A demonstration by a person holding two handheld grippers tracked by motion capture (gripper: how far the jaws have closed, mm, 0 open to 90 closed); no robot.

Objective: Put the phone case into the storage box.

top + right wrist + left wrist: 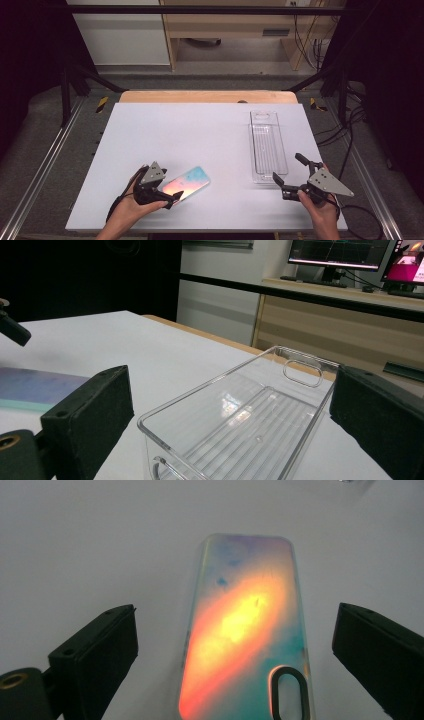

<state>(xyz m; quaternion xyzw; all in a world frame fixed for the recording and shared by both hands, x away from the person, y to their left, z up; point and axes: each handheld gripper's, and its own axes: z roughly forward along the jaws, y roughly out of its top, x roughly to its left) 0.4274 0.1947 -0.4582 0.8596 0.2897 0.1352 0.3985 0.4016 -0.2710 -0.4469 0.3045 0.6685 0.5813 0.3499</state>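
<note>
- One white desk (200, 135) fronts wooden cabinets (235, 30).
- Clear tray (266, 146) lies empty.
- My left tongs (235, 645) gape around the iridescent phone case (245, 630), untouched; right tongs (230, 415) open, holding nothing.

We note a white table top (200, 145) with a wooden edge (207, 96) along its far side, set inside a black metal frame (200, 9). Grey carpet (60, 150) surrounds it. Beyond stand a white cabinet (120, 35) and a light wooden desk (320, 325) carrying two lit monitors (340, 252). Cables (312, 45) hang at the far right.
</note>
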